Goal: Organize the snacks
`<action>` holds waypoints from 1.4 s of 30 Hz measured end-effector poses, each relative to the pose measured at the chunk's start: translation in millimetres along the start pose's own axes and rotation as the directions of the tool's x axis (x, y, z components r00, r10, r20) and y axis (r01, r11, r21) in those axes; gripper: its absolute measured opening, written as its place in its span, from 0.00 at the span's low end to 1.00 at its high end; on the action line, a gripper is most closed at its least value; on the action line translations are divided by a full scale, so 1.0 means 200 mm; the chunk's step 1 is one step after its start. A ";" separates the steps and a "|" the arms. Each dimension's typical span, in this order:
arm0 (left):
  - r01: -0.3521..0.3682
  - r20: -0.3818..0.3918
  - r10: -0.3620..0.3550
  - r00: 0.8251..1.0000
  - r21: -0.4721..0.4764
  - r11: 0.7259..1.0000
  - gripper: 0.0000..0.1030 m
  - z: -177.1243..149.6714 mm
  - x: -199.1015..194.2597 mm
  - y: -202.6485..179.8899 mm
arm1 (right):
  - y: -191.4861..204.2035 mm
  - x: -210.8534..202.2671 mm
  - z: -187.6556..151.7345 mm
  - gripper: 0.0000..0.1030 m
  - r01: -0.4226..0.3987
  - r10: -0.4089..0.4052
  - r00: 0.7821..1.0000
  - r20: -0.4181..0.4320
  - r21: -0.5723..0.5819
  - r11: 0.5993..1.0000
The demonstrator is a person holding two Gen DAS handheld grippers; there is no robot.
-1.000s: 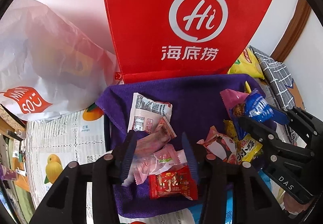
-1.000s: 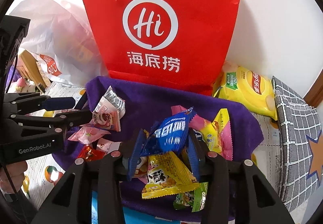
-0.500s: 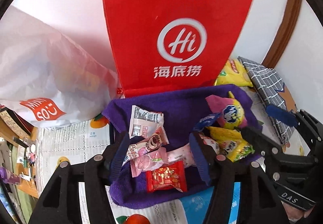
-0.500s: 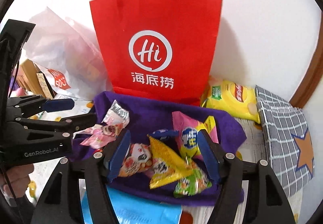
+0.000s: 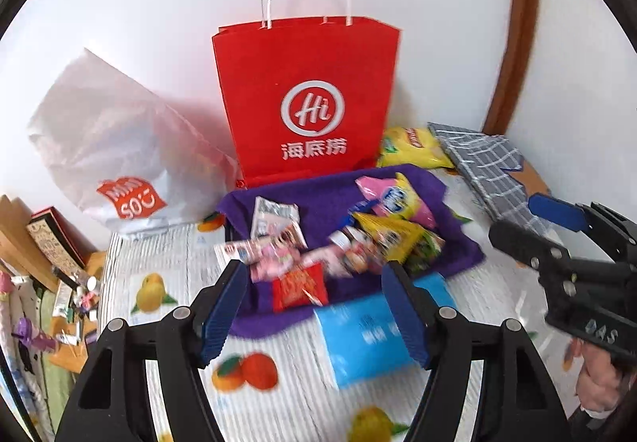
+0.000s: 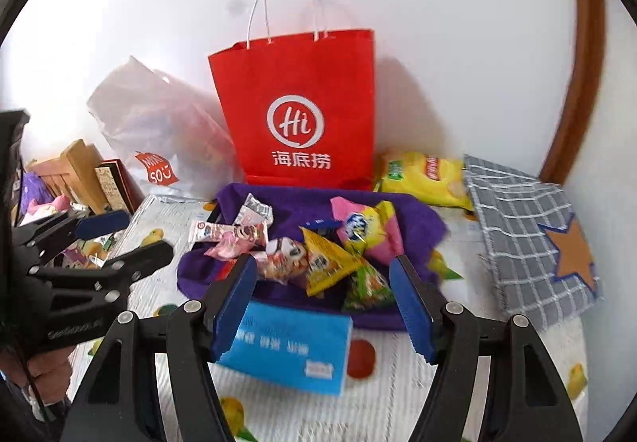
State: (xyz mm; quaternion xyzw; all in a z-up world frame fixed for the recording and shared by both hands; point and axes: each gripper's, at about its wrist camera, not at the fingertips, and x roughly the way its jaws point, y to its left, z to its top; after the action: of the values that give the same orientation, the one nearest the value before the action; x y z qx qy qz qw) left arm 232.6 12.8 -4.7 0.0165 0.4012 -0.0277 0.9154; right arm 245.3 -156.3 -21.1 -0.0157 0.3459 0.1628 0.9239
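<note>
A pile of small snack packets lies on a purple cloth [image 5: 318, 211] [image 6: 302, 203] in front of an upright red paper bag [image 5: 306, 103] [image 6: 296, 111]. Pink packets [image 5: 274, 255] and a red one [image 5: 300, 284] lie on the left, yellow packets [image 6: 322, 259] on the right. My left gripper [image 5: 315, 270] hovers above and short of the pile, its jaws opening with nothing between them. My right gripper [image 6: 323, 261] is open and empty, held back from the yellow packets. Each gripper shows at the edge of the other's view: the right gripper [image 5: 517, 219] and the left gripper [image 6: 131, 235].
A blue flat pack [image 5: 366, 334] lies on the fruit-print table cover [image 5: 159, 274] just in front of the cloth. A white plastic bag [image 5: 119, 147] stands at the left. A yellow chip bag [image 5: 410, 147] and a grey checked pouch [image 5: 485, 167] lie at the right. Clutter lines the far left edge.
Both grippers opened and let go of the packets they held, the left pink ones and the right a blue one. Both drew back and up from the pile.
</note>
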 end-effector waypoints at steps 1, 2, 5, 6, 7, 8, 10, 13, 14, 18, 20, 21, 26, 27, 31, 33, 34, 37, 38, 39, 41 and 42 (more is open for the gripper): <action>0.003 0.006 -0.003 1.000 -0.014 1.000 0.68 -0.02 -0.04 -0.01 | 0.00 -0.05 -0.03 0.67 0.001 -0.001 1.000 0.009 0.007 1.000; 0.006 0.018 -0.005 1.000 -0.027 1.000 0.68 -0.05 -0.09 -0.02 | -0.01 -0.09 -0.04 0.67 -0.002 0.002 1.000 0.014 0.011 1.000; 0.014 0.050 -0.012 0.999 -0.037 0.999 0.75 -0.13 -0.22 -0.06 | -0.01 -0.22 -0.13 0.67 0.000 0.000 1.000 0.031 0.015 1.000; 0.014 0.061 -0.012 0.998 -0.039 0.999 0.76 -0.16 -0.25 -0.07 | -0.01 -0.26 -0.16 0.67 0.011 -0.011 0.999 0.033 0.008 1.000; 0.007 0.075 -0.004 0.997 -0.041 0.999 0.77 -0.20 -0.30 -0.08 | -0.01 -0.29 -0.19 0.68 0.021 -0.021 0.999 0.034 0.003 1.000; -0.002 0.083 0.006 0.997 -0.043 0.999 0.78 -0.22 -0.33 -0.09 | -0.01 -0.32 -0.22 0.70 0.024 -0.024 0.999 0.035 0.002 1.000; -0.023 0.102 0.028 0.994 -0.052 0.998 0.80 -0.27 -0.40 -0.10 | -0.02 -0.39 -0.28 0.75 0.023 -0.023 0.999 0.044 0.005 1.000; -0.017 0.118 0.024 0.993 -0.064 0.998 0.80 -0.35 -0.48 -0.12 | -0.03 -0.51 -0.36 0.81 -0.001 -0.001 0.997 0.077 0.035 0.999; -0.018 0.121 0.026 0.992 -0.068 0.998 0.80 -0.36 -0.50 -0.12 | -0.03 -0.56 -0.39 0.89 -0.019 0.016 0.996 0.086 0.041 0.999; -0.042 0.155 0.051 0.987 -0.060 0.997 0.84 -0.45 -0.63 -0.17 | -0.03 -0.69 -0.47 0.93 -0.016 0.011 0.994 0.105 0.050 0.999; -0.056 0.174 0.064 0.983 -0.055 0.997 0.85 -0.49 -0.68 -0.20 | -0.03 -0.73 -0.50 0.93 -0.012 0.006 0.995 0.101 0.051 0.999; -0.062 0.182 0.071 0.981 -0.056 0.997 0.85 -0.51 -0.70 -0.20 | -0.03 -0.76 -0.52 0.93 -0.002 -0.003 0.995 0.102 0.051 0.999; -0.059 0.203 0.073 0.976 -0.074 0.996 0.86 -0.59 -0.79 -0.21 | -0.06 -0.83 -0.59 0.92 0.013 -0.020 0.993 0.112 0.066 0.998; -0.060 0.208 0.075 0.975 -0.077 0.995 0.86 -0.59 -0.80 -0.21 | -0.05 -0.84 -0.61 0.93 0.022 -0.029 0.993 0.118 0.064 0.998; -0.064 0.214 0.081 0.973 -0.087 0.994 0.86 -0.61 -0.84 -0.20 | -0.04 -0.88 -0.62 0.96 0.034 -0.043 0.989 0.141 0.066 0.997; -0.069 0.218 0.087 0.972 -0.087 0.994 0.86 -0.61 -0.84 -0.20 | -0.04 -0.89 -0.63 0.97 0.022 -0.031 0.989 0.142 0.068 0.997; -0.072 0.219 0.089 0.972 -0.087 0.994 0.86 -0.61 -0.85 -0.20 | -0.04 -0.89 -0.63 0.97 0.021 -0.031 0.989 0.143 0.070 0.997; -0.072 0.220 0.089 0.971 -0.086 0.994 0.86 -0.61 -0.85 -0.21 | -0.03 -0.89 -0.63 0.99 0.027 -0.038 0.989 0.142 0.078 0.997; -0.072 0.220 0.090 0.971 -0.087 0.994 0.86 -0.61 -0.85 -0.21 | -0.03 -0.89 -0.63 0.99 0.029 -0.039 0.989 0.140 0.079 0.996; -0.073 0.219 0.091 0.971 -0.088 0.993 0.86 -0.61 -0.85 -0.21 | -0.03 -0.88 -0.63 0.99 0.030 -0.041 0.990 0.136 0.080 0.996; -0.069 0.221 0.087 0.971 -0.090 0.994 0.86 -0.61 -0.85 -0.21 | -0.02 -0.87 -0.63 0.99 0.038 -0.048 0.991 0.129 0.080 0.996; -0.067 0.221 0.086 0.971 -0.092 0.994 0.86 -0.62 -0.85 -0.21 | -0.02 -0.87 -0.64 0.99 0.041 -0.051 0.991 0.128 0.080 0.996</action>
State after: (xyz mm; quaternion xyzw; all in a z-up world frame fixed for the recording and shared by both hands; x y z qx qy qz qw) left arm 24.1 -15.8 37.1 -0.0096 0.2949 0.0228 0.9552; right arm 42.8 -228.2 -6.1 0.0226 0.2907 0.1287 0.9478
